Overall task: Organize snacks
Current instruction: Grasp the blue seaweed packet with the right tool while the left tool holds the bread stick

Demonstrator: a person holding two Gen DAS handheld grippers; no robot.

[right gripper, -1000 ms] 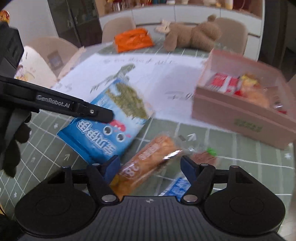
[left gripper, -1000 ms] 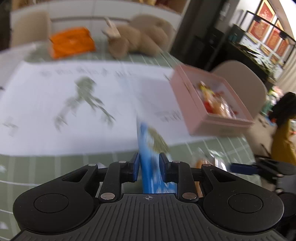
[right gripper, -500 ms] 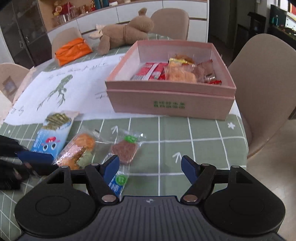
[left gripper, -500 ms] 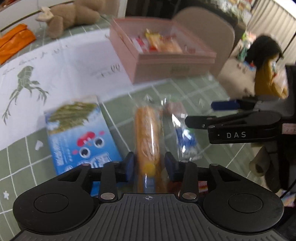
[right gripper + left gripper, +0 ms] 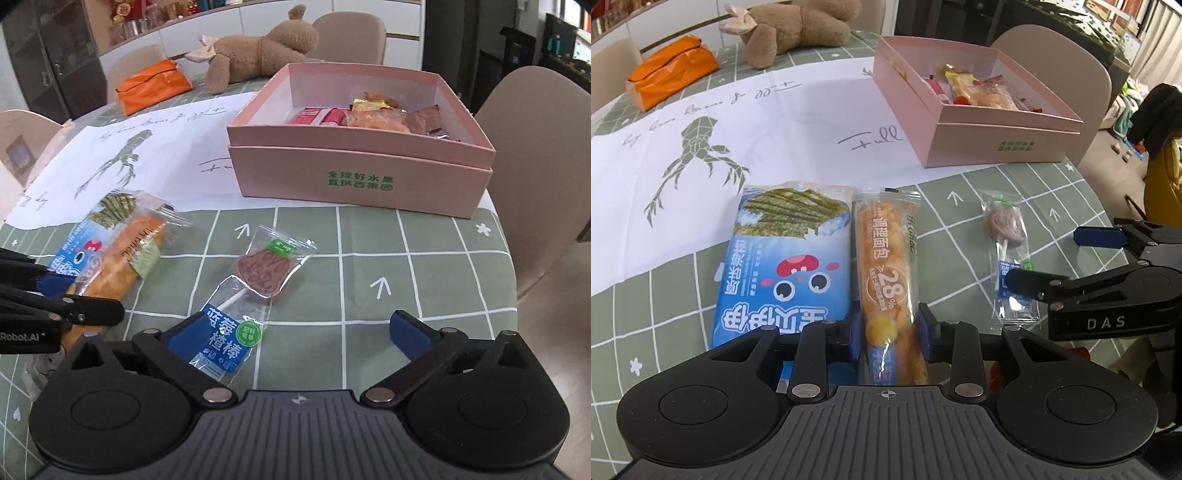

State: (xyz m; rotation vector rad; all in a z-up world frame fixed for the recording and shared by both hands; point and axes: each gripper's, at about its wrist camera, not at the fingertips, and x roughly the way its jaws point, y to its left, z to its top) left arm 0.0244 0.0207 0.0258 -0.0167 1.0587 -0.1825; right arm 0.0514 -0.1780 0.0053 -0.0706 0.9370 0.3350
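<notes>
My left gripper is shut on the near end of an orange bread stick packet that lies on the green checked tablecloth. A blue seaweed snack bag lies just left of it. A wrapped lollipop lies to the right, and in the right wrist view it sits just ahead of my open, empty right gripper. The pink box with several snacks stands beyond. The bread packet and my left gripper show at the left of the right wrist view.
A white paper sheet with a drawing covers the table's middle. A brown plush toy and an orange pouch lie at the far side. Beige chairs stand around the table. The table edge runs close on the right.
My left gripper let go of the blue seaweed bag, which now lies flat, and closed on the bread stick packet. My right gripper swung right and down toward the lollipop.
</notes>
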